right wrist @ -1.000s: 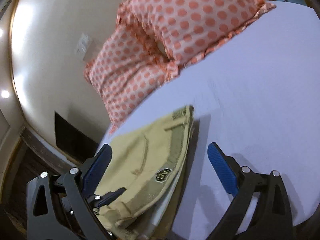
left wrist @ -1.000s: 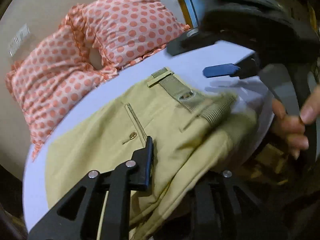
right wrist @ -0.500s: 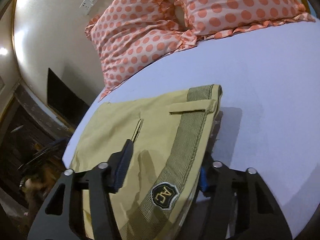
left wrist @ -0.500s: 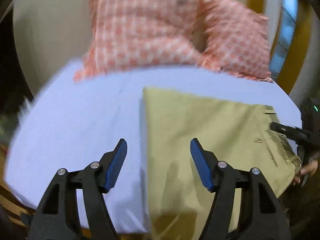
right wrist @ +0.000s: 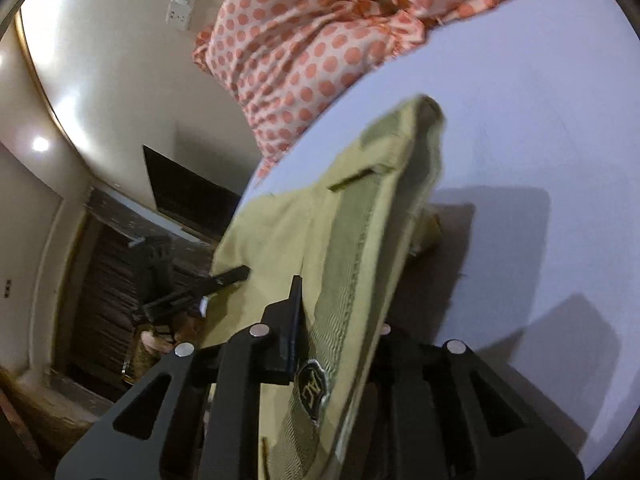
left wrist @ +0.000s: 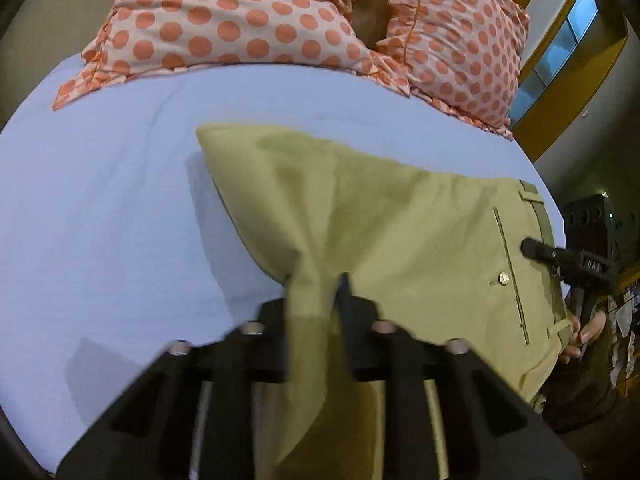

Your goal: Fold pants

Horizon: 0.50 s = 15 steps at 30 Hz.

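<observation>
Khaki pants [left wrist: 404,232] lie folded on a pale blue bed sheet [left wrist: 104,208]. My left gripper [left wrist: 314,300] is shut on the near folded edge of the pants and lifts it off the sheet. My right gripper [right wrist: 340,320] is shut on the waistband [right wrist: 360,248], beside a dark logo patch [right wrist: 310,386], and holds it raised. The right gripper also shows in the left wrist view [left wrist: 560,258] at the waistband end. The left gripper shows in the right wrist view [right wrist: 224,278] at the pants' far edge.
Two pillows with orange dots [left wrist: 248,20] lie at the head of the bed. A beige wall with a switch plate [right wrist: 182,2] and a dark wooden bedside unit [right wrist: 108,264] stand left of the bed. A window with a yellow frame [left wrist: 560,56] is at the right.
Both grippers have shut on the pants. The left one was open over the near edge and now pinches it; the right one has clamped the waistband and raised it.
</observation>
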Each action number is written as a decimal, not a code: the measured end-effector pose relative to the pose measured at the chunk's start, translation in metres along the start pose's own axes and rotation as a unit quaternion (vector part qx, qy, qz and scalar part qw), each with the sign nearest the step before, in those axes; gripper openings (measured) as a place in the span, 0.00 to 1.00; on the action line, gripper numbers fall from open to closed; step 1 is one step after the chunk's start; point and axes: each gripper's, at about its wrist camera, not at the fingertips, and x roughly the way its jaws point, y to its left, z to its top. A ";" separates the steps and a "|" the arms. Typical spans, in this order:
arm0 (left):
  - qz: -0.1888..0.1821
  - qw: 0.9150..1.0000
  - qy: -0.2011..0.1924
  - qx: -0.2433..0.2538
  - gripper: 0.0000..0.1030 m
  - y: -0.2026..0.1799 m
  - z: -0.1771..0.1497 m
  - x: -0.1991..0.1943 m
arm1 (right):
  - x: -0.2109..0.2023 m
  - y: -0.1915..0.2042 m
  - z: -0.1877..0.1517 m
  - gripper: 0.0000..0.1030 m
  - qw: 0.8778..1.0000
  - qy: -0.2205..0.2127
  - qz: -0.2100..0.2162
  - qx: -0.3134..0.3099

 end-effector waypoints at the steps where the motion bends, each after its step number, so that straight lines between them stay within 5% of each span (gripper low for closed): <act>1: 0.000 1.000 -0.011 0.006 0.09 -0.003 0.007 -0.006 | 0.000 0.006 0.009 0.16 1.000 -0.002 0.000 -0.009; 8: 0.066 0.993 -0.094 0.036 0.06 -0.028 0.092 0.006 | 0.011 0.022 0.106 0.15 0.994 -0.057 -0.066 -0.064; 11: 0.113 0.991 -0.074 0.018 0.11 -0.020 0.121 0.046 | 0.026 -0.006 0.136 0.24 0.986 -0.066 -0.150 -0.040; 13: 0.147 0.988 -0.056 0.004 0.17 -0.011 0.126 0.059 | 0.033 -0.027 0.144 0.30 0.966 -0.059 -0.252 -0.021; 15: 0.162 0.984 -0.075 -0.002 0.20 -0.003 0.114 0.043 | 0.019 -0.032 0.140 0.32 0.949 -0.077 -0.304 -0.023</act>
